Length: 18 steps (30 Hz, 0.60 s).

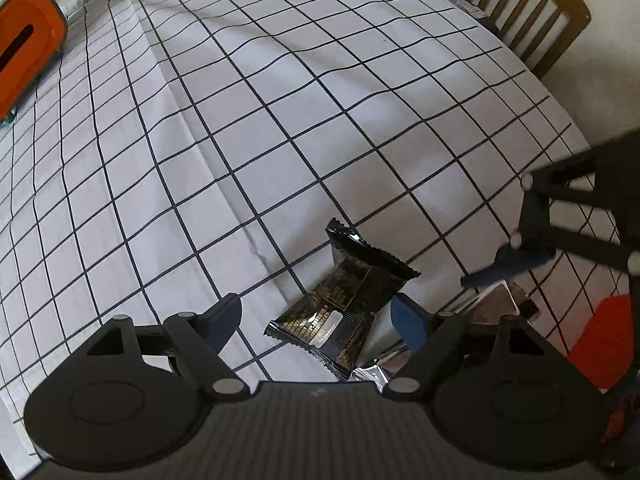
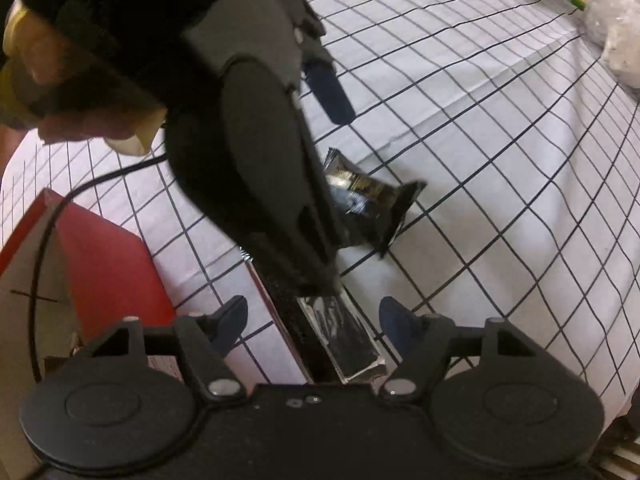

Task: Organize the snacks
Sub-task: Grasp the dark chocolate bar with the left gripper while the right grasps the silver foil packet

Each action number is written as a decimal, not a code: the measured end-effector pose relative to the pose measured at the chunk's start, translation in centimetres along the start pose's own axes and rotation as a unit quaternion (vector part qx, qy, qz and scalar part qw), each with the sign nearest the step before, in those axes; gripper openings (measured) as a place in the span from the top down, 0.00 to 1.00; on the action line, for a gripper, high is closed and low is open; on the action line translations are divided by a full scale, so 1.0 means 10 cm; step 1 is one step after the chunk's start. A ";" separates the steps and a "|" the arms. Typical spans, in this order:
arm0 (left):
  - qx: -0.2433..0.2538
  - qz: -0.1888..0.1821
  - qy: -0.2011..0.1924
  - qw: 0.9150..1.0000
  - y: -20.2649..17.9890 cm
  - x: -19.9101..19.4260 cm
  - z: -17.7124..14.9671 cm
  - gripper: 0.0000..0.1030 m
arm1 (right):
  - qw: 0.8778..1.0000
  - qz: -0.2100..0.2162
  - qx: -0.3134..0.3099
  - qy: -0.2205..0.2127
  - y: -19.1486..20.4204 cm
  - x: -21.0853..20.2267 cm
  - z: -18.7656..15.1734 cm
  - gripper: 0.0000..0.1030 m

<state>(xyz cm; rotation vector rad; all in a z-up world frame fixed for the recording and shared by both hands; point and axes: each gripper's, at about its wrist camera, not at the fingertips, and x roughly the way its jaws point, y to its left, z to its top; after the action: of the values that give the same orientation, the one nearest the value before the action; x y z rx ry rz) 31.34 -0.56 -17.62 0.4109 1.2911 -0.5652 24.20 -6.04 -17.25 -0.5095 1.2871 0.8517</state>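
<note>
Black-and-gold snack packet (image 1: 344,312) on white, black-gridded tablecloth (image 1: 280,120).

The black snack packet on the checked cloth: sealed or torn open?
Sealed, apparently: the black snack packet lies flat, both crimped ends looking intact, nothing spilled.

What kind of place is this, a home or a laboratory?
Probably a home dining area: a table under a white checked tablecloth, a wooden slat-back chair at its far edge, and an orange tissue box near the black snack packet.
</note>
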 end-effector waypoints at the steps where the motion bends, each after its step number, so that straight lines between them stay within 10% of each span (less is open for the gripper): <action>1: -0.001 -0.002 0.001 1.000 0.00 0.01 0.00 0.24 | 1.000 -0.001 -0.006 0.002 0.02 0.01 0.00 0.33; 18: -0.051 0.007 -0.002 0.999 0.05 0.03 -0.03 0.65 | 1.000 -0.010 -0.009 -0.003 0.06 0.10 -0.08 0.56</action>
<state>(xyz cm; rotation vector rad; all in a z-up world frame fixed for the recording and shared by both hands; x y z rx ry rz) 31.49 -0.05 -17.96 0.3350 1.3065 -0.4857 23.29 -6.06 -18.32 -0.5325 1.2673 0.8480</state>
